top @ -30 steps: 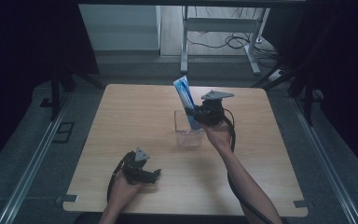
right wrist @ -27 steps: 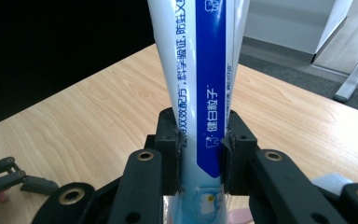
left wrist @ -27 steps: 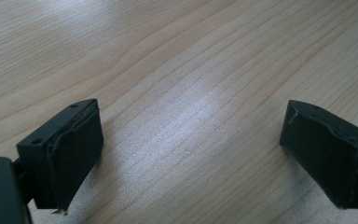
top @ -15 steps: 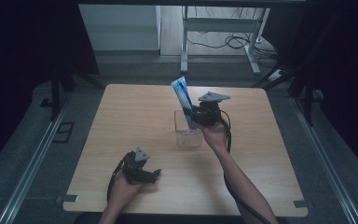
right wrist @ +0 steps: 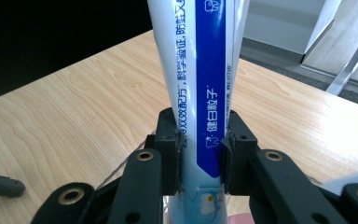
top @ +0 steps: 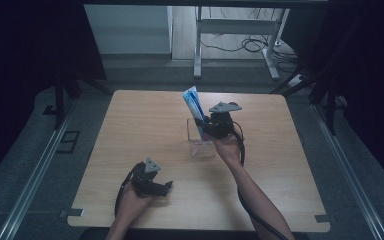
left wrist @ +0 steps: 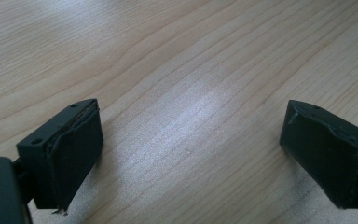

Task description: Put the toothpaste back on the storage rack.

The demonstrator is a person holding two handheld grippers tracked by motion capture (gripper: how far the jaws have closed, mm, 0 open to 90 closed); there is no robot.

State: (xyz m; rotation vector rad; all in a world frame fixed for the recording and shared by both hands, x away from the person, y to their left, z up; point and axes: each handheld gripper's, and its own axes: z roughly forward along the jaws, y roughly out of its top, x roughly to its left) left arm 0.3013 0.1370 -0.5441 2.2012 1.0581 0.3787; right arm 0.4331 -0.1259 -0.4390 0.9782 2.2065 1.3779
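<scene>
A white and blue toothpaste tube [top: 193, 102] stands tilted over a clear square cup [top: 200, 141] at the middle of the wooden table [top: 130, 130]. My right gripper [top: 206, 126] is shut on the tube's lower part, just above the cup's rim. In the right gripper view the tube [right wrist: 204, 79] rises between the two black jaws, which press its sides. My left gripper [top: 165, 189] rests near the table's front edge, open, with bare wood between its pads [left wrist: 74, 154].
A white desk frame [top: 230, 45] and cables lie on the floor beyond the table's far edge. A small dark object [right wrist: 0, 185] lies on the wood at the left of the right gripper view. Metal rails run along both sides of the table.
The right gripper with the toothpaste tube has shifted slightly left and lower toward the cup. The left gripper has stayed put.
</scene>
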